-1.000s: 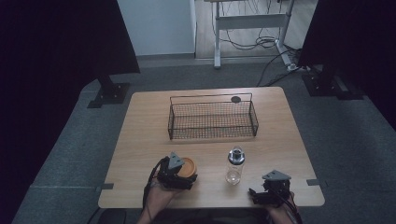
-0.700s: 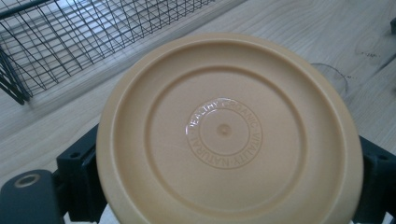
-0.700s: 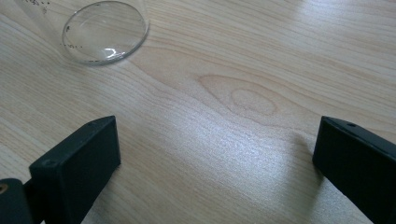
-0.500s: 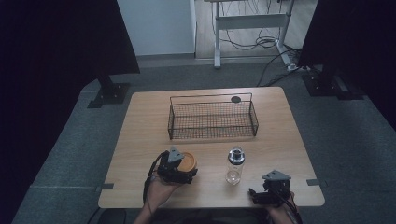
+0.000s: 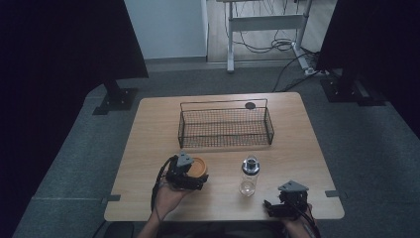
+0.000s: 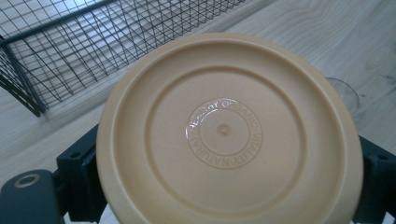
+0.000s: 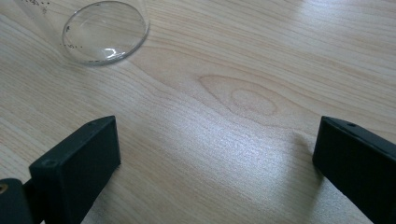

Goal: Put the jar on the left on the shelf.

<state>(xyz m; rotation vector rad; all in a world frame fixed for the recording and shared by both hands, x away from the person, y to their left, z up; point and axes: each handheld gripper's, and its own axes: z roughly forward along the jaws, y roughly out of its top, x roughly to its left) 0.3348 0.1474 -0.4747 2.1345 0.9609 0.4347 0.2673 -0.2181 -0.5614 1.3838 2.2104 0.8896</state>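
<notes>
Wire basket (image 5: 225, 126) sitting toward the far middle of the table (image 5: 307, 148); bottle (image 5: 249, 175) standing nearer the person, in front of it; round lid (image 5: 198, 167) lying left of the bottle.

Wooden table (image 5: 148, 139) with wire basket (image 5: 225, 126), clear bottle (image 5: 249, 176), black disc (image 5: 250, 105).

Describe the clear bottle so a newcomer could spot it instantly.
Start at the black wire basket in the middle of the light wooden table. Nearer the person than the basket's right half stands the small clear glass bottle with a dark cap. Unlike the round tan plastic lid to its left, it is transparent and upright.
</notes>
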